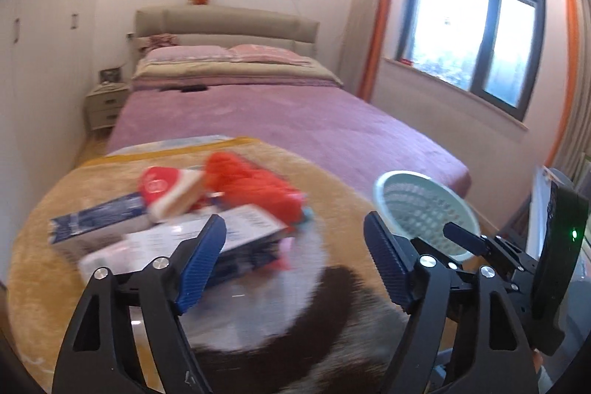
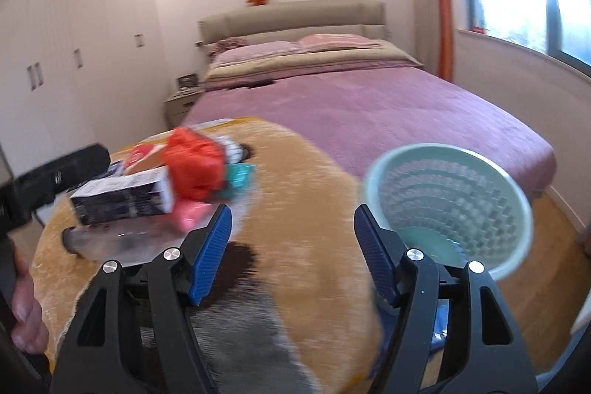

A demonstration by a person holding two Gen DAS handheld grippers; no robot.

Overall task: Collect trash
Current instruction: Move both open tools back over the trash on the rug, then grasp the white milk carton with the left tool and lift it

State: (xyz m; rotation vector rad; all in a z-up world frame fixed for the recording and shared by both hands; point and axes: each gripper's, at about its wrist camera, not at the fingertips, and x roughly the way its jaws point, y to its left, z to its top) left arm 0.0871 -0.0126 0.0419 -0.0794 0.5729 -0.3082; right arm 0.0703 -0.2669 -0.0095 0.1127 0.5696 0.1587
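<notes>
Hand-held gripper [image 2: 291, 246] ribbed pads, perforated round basket [image 2: 448, 205]

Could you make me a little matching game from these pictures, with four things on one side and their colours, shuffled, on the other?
Things:
1. mesh basket
2. crumpled bag
3. bedspread
4. gripper pads

Colours:
A. blue
B. purple
C. pale green
D. red-orange

Pairs: 1-C, 2-D, 3-B, 4-A.

The basket stands to the right of the furry tan cover; the bag lies on top of the pile of trash on that cover.
</notes>
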